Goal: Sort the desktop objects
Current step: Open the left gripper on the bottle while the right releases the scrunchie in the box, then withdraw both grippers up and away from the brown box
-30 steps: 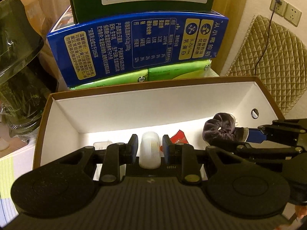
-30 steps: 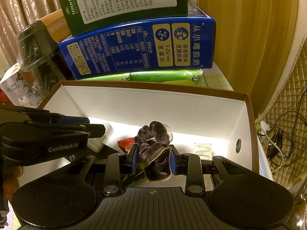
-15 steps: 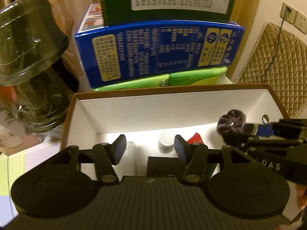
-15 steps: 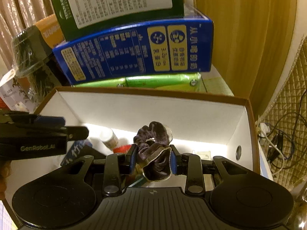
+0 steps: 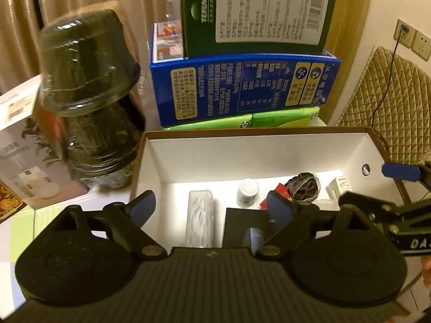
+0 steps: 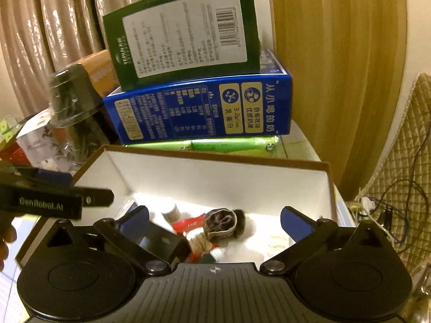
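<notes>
Both my claws hang with fingers spread wide and nothing between them: the left claw over the near left of the box, the right claw over its middle. Below them, on the white floor of the box, lie the dark hair tie, a red packet, a small white bottle, a clear plastic case and a black card. I judge the drop-off step done for these two. Next I need another loose item from the tabletop, outside these views. Beyond the box stand a blue carton and a green carton.
</notes>
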Motion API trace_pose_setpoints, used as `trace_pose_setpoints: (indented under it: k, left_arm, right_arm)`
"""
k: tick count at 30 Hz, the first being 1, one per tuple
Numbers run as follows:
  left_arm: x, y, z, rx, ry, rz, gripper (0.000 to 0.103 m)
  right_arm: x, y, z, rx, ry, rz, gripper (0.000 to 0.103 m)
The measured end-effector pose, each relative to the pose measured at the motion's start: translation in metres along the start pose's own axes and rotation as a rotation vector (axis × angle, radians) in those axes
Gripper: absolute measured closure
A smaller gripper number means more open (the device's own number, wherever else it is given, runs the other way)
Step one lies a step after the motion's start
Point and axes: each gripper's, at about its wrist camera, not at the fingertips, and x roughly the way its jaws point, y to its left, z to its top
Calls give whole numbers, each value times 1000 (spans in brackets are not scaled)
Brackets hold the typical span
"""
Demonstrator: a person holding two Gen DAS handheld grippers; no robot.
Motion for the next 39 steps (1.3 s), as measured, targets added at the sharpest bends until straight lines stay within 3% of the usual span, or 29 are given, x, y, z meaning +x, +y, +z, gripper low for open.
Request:
trace_pose_setpoints:
  k: [3, 13, 26, 39]
  left_arm:
    - [-19, 0, -8, -3, -14, 7, 9]
    - [-93, -6, -51, -28, -18, 36, 4]
    - [-193, -32, -123, -88, -22, 81, 4]
    - [-253, -62, -190, -138, -3, 129, 4]
  right_arm:
    - [-20, 4, -8, -16, 6, 0, 2]
    - [-95, 21, -47, -24, 54, -9, 2]
    - [-189, 39, -100, -73, 70, 10, 2]
    - [-251, 45, -145, -125, 74, 29, 2]
